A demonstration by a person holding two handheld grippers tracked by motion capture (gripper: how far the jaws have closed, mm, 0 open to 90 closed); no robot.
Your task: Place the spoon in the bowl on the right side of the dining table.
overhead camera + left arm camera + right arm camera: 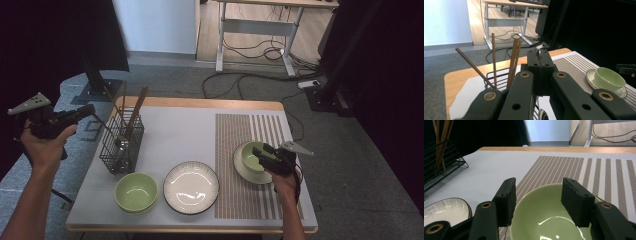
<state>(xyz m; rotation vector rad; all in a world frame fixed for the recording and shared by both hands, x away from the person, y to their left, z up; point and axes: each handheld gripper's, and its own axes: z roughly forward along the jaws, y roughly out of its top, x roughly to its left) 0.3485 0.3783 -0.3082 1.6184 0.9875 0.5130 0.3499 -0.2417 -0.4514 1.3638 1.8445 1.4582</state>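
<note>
My left gripper (90,110) is held up off the table's left edge, beside a black wire basket (122,145). Its jaws are shut on the thin handle of a metal spoon (539,53), whose shiny end peeks out at the jaw tips (539,56). The spoon slants down toward the basket. Brown chopsticks (137,107) stand in the basket (499,75). My right gripper (257,155) is open over a green bowl (247,152) that sits on a white saucer (241,170). In the right gripper view the left jaw hangs outside the bowl's (544,220) rim and the right jaw above its inside, neither pressing.
A second green bowl (136,192) and a white plate with a dark rim (191,187) sit near the table's front edge. A striped placemat (250,130) covers the right half of the table. Desk legs and cables lie on the floor behind.
</note>
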